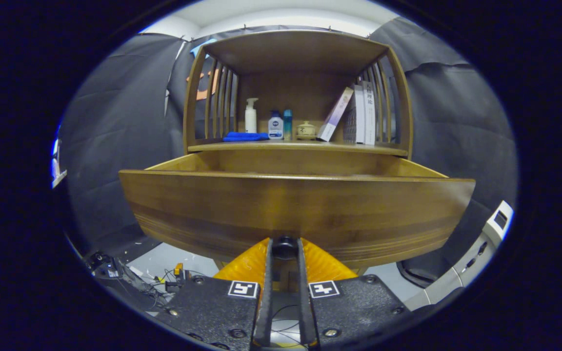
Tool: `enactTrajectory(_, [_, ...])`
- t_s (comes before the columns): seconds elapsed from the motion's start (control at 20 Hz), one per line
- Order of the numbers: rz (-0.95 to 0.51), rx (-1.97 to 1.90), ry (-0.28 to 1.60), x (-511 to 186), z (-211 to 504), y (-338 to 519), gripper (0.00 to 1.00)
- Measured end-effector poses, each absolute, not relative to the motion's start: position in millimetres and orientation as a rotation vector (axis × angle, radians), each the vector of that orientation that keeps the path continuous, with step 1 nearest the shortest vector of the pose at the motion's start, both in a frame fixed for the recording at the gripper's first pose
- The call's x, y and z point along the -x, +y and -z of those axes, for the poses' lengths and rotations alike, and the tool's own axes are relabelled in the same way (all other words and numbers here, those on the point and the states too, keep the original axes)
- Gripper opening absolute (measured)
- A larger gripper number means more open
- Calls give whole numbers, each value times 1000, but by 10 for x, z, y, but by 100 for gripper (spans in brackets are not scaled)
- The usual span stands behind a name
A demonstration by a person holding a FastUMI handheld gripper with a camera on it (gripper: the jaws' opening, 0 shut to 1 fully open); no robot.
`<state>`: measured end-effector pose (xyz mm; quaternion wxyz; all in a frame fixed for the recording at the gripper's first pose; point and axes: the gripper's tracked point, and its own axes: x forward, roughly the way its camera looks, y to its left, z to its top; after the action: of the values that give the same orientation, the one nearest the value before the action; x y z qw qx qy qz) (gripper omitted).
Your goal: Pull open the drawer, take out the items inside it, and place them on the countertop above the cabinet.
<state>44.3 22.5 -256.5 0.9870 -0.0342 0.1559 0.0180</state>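
Two fingers of our tongs (285,247) pinch the knob (285,246) below the drawer (295,204) front; we risk it slipping free if we tug sideways.

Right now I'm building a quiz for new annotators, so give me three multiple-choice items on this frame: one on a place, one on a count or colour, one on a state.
1. Where does the blue cloth lie?
A. on the shelf, left of the white pump bottle
B. on the floor under the cabinet
C. hung over the drawer front

2. What colour is the drawer knob?
A. white
B. black
C. red

3. How does the drawer stand?
A. fully shut
B. taken out and set on the floor
C. pulled out toward the camera

Answers: 1 A, the cloth sits flat on the shelf board beside the white pump bottle. 2 B, the round knob is dark against the brown front. 3 C, the side walls run back to the cabinet, while the gripper has its jaws closed on the knob.
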Motion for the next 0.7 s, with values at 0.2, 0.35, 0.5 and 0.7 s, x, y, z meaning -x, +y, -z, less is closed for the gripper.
enactTrajectory(0.2, [-18,80,261,-317,2331,172,41])
enactTrajectory(0.35, [-56,49,215,-271,2016,265,69])
enactTrajectory(0.5, [-62,11,167,-293,1605,242,91])
enactTrajectory(0.7, [-18,-13,163,-502,1159,86,99])
